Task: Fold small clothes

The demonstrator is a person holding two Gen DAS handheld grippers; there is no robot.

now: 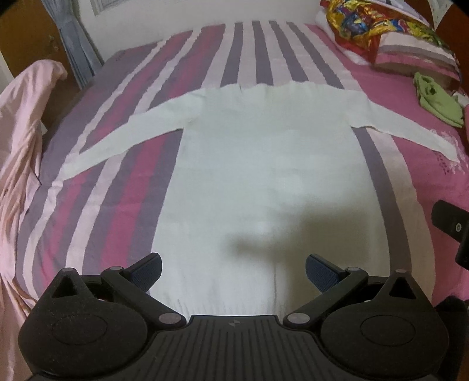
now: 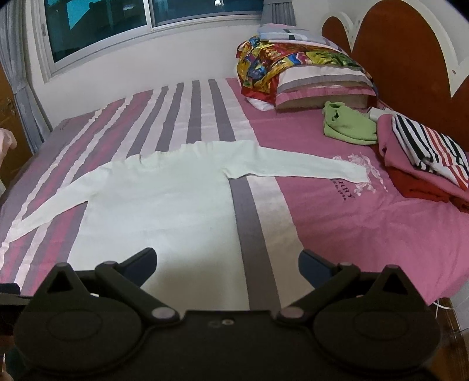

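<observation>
Nearest me, my left gripper (image 1: 233, 271) hangs over the hem of the white sweater (image 1: 263, 175), jaws released and wide apart with nothing between them; my right gripper (image 2: 227, 263) sits just beside it, jaws likewise spread and empty, above the sweater's right edge and a grey stripe of the bed sheet (image 2: 337, 222). The sweater lies flat on the bed, hem toward me, collar away, both sleeves stretched out to the sides. The sheet under it is striped purple, magenta and pale pink on the left and plain pink on the right, with an embroidered emblem (image 2: 362, 173) touching the right cuff. A pink quilt (image 1: 20, 140) is bunched at the left edge of the bed. Farther right I see a green garment (image 2: 347, 124), a stack of folded clothes (image 2: 425, 158), then a pillow (image 2: 322, 85) with a bright patterned cloth (image 2: 263, 67) on it, against a wooden headboard (image 2: 410, 58). At the back, a white wall, a window (image 2: 117, 23) and grey curtains (image 1: 76, 44).
</observation>
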